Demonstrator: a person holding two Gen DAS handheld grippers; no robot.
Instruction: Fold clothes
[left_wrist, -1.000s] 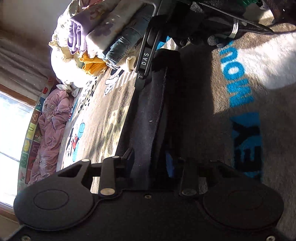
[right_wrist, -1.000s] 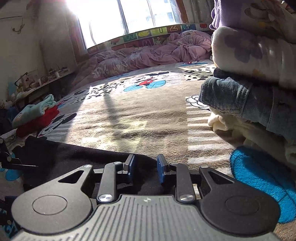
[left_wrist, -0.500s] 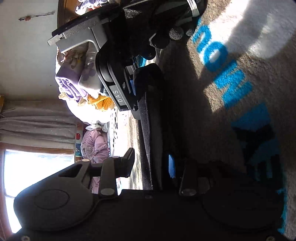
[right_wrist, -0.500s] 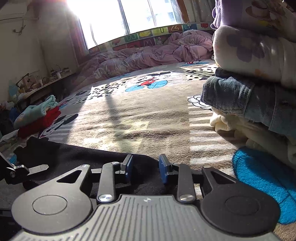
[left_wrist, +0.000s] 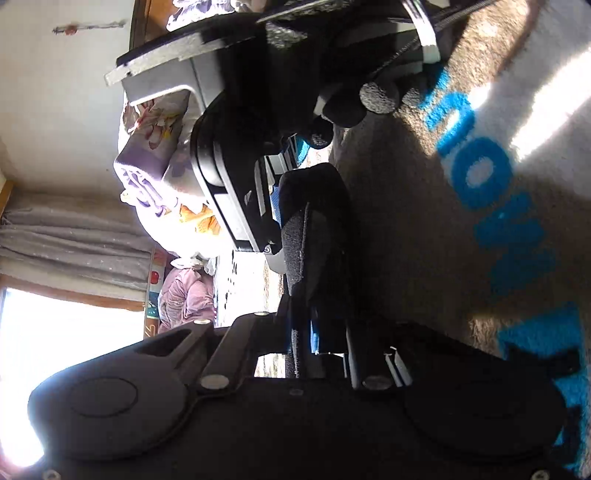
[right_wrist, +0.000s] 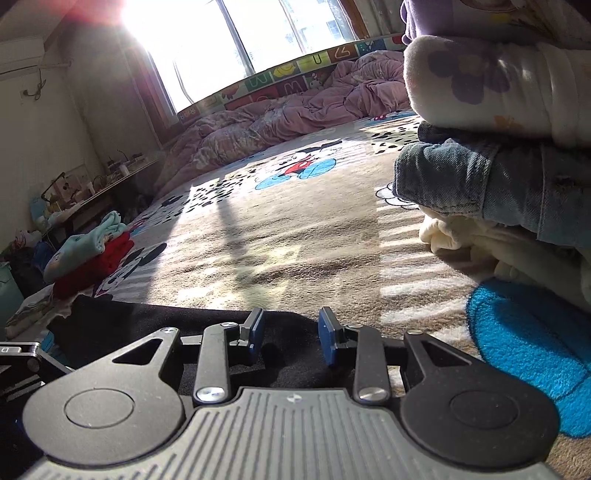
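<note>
I'm mid-fold on a black garment (right_wrist: 155, 325) lying across the blanket (right_wrist: 295, 240) at the bottom of the frame. My left gripper (left_wrist: 314, 343) is closing, its jaws nearly together on the cloth's edge. My right gripper (right_wrist: 290, 336) stands partly spread, cloth between the pads but not squeezed. Next, I judge, it must close before I lift and fold.

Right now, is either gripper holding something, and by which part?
The left gripper is closing on the edge of the black garment. The right gripper has its jaws apart over the same garment's edge.
</note>
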